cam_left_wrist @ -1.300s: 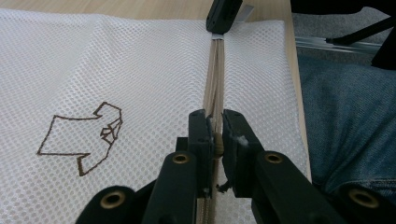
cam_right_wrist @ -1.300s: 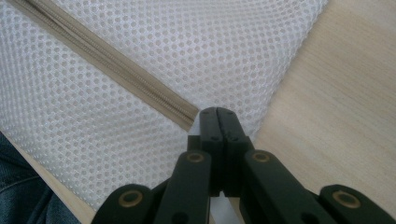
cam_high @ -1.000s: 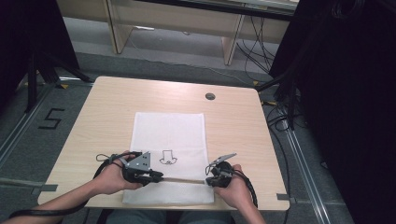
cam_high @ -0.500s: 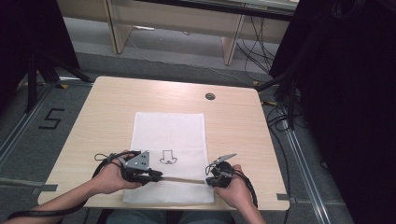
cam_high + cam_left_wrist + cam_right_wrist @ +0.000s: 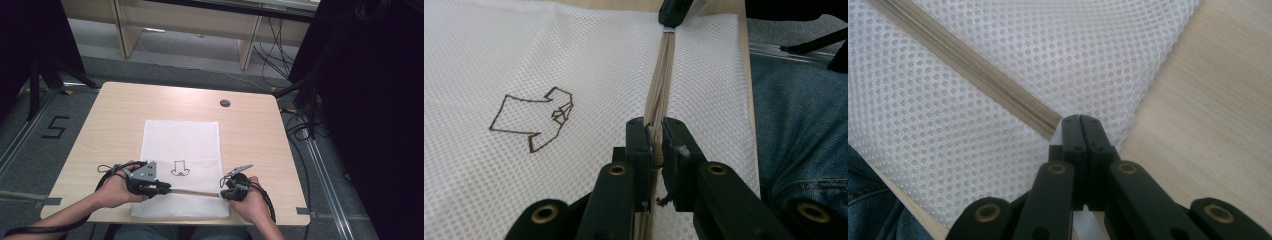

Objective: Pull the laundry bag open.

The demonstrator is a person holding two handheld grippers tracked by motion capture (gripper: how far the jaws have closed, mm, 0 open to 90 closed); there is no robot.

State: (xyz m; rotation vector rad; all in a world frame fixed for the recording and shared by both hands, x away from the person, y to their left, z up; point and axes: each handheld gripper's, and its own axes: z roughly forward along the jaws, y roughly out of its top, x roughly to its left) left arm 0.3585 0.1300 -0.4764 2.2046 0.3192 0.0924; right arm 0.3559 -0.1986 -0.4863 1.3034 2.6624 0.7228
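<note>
One white mesh bag (image 5: pixel 181 145), one beige zipper (image 5: pixel 195 192), two hand-held grippers, one table (image 5: pixel 120 110).

The counter (image 5: pixel 250 130) lies bare from its far edge to the far edge of the white mesh bag (image 5: pixel 182 145), apart from a small dark round grommet (image 5: pixel 225 103) near the far right corner. Wide strips of bare wood run along the left and right edges, open to a sideways pass. At the near edge, the left hand-held gripper (image 5: pixel 162 188) and the right hand-held gripper (image 5: pixel 223 192) sit over the bag, each clamped on an end of the tan zipper (image 5: pixel 195 192), which spans the gap between them. The forearms cross the near edge at both sides of the bag.
</note>
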